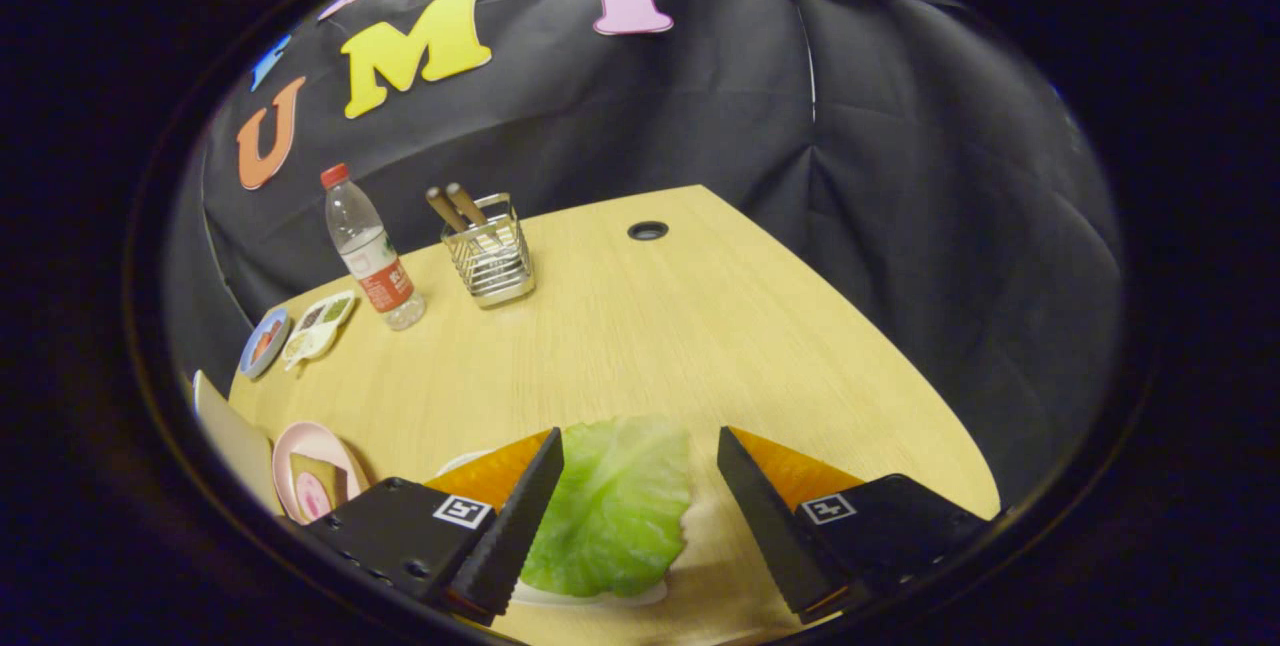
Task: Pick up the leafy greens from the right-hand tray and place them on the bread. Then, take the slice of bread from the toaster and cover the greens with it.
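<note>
Two spread gripper [640, 471] fingers flank the leafy greens [612, 506]

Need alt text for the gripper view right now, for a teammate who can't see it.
The gripper hangs open over a green lettuce leaf lying between its fingers on a white tray. Beyond, on the wooden table, stand a water bottle and a wire utensil holder.

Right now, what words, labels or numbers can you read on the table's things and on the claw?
No text can be read.
Label on the bottle: print too small and blurred to read.
Square markers on the claw: coded patterns, no words or numbers.
Utensil holder: no text seen.
The claw stands open, with the leafy greens between its fingers.
</note>
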Demonstrator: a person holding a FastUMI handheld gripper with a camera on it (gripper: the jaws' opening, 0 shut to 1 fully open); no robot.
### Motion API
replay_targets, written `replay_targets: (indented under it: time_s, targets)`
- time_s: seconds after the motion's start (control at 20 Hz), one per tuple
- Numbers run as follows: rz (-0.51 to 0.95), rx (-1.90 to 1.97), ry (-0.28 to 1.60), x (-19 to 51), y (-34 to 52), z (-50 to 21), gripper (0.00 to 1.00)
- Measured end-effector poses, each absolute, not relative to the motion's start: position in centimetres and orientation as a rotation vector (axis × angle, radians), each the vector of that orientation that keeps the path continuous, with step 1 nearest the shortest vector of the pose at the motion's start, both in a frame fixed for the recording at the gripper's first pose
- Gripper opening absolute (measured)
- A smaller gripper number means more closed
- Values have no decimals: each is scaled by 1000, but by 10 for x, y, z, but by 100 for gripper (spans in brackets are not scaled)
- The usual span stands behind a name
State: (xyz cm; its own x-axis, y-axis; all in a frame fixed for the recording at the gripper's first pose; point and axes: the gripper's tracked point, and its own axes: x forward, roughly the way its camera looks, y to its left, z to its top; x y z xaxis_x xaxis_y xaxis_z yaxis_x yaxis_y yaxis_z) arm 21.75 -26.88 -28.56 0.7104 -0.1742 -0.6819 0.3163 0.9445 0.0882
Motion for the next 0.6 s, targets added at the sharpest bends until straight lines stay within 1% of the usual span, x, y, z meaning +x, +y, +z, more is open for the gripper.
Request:
replay_targets:
  time_s: [0.05,0.1,0.2,0.4,0.5,0.6]
  targets:
    - [-267,213,741,219,-268,-290,96]
    - [-262,217,753,220,-266,-295,91]
    - [-258,221,779,220,-265,-305,87]
    - [-257,211,822,221,-265,-317,87]
    - [-251,209,835,220,-260,-318,58]
    - [-267,182,835,221,-262,-318,54]
